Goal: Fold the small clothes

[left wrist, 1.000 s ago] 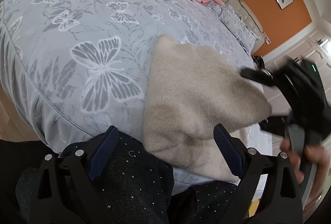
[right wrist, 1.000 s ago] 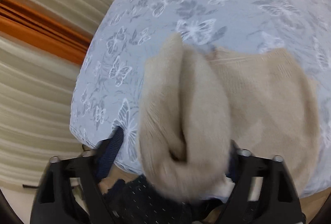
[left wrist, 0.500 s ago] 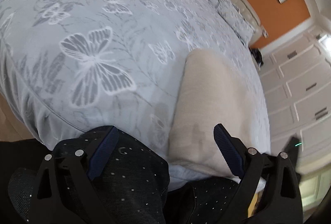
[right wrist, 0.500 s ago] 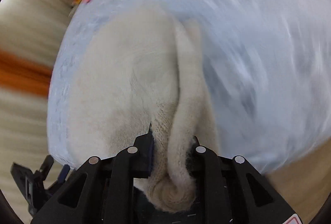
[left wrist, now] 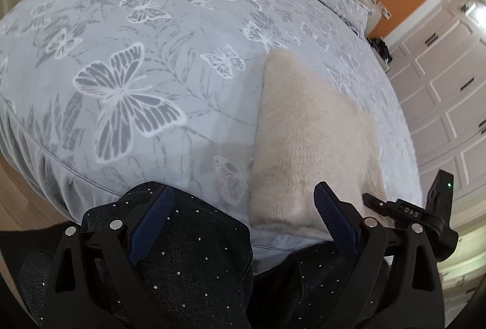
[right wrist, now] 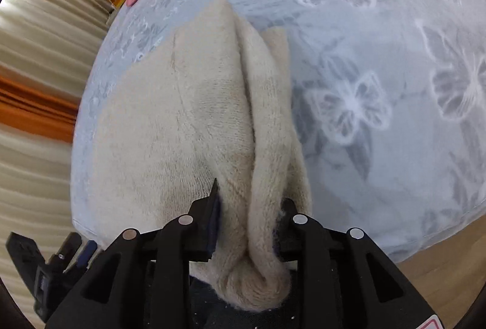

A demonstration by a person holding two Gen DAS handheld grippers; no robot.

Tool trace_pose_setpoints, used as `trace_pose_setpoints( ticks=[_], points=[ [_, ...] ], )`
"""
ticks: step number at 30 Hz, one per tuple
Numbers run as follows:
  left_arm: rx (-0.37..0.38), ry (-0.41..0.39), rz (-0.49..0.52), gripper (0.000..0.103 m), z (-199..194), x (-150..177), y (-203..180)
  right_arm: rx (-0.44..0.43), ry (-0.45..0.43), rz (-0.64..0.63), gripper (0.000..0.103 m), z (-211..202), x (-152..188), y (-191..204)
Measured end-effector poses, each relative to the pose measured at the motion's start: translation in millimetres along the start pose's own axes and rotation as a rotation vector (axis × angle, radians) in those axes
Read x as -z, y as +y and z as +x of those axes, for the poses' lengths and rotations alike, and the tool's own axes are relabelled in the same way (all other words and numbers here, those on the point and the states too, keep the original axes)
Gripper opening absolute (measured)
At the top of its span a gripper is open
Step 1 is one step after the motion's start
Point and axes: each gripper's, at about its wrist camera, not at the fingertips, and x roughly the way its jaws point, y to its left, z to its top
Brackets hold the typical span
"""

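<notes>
Fingers of the right gripper point(right wrist: 247, 209): easing apart, yet pinching a bunched, twisted fold of the cream fuzzy knitted garment point(right wrist: 182, 122). Garment: soft, ribbed-textured, folded to a tapering wedge, lying at the near edge of the pale blue butterfly-print bed point(left wrist: 152, 25). Fingers of the left gripper point(left wrist: 240, 219): wide apart, holding nothing, just near of the garment.
</notes>
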Motion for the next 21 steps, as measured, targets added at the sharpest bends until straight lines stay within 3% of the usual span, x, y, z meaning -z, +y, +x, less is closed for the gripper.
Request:
trace_pose_setpoints(
  ticks=[3,8,13,21],
  points=[
    [-0.028,-0.013,0.033,0.091,-1.4,1.3,-5.3,0.039,-0.048,-0.013,0.036,-21.4,4.6,3.4],
    [-0.101,-0.029,0.107,0.091,-5.8,2.2,-22.9,0.097,-0.182,-0.105,0.037,-63.3,11.3,25.5],
    [-0.133,-0.047,0.209,0.091,-4.9,2.5,-55.1,0.098,-0.182,-0.272,0.011,-67.3,-5.8,69.6],
    [-0.183,-0.047,0.35,0.091,8.0,-3.7,-103.2,0.181,-0.091,-0.263,0.009,-30.7,9.5,63.9]
  ],
)
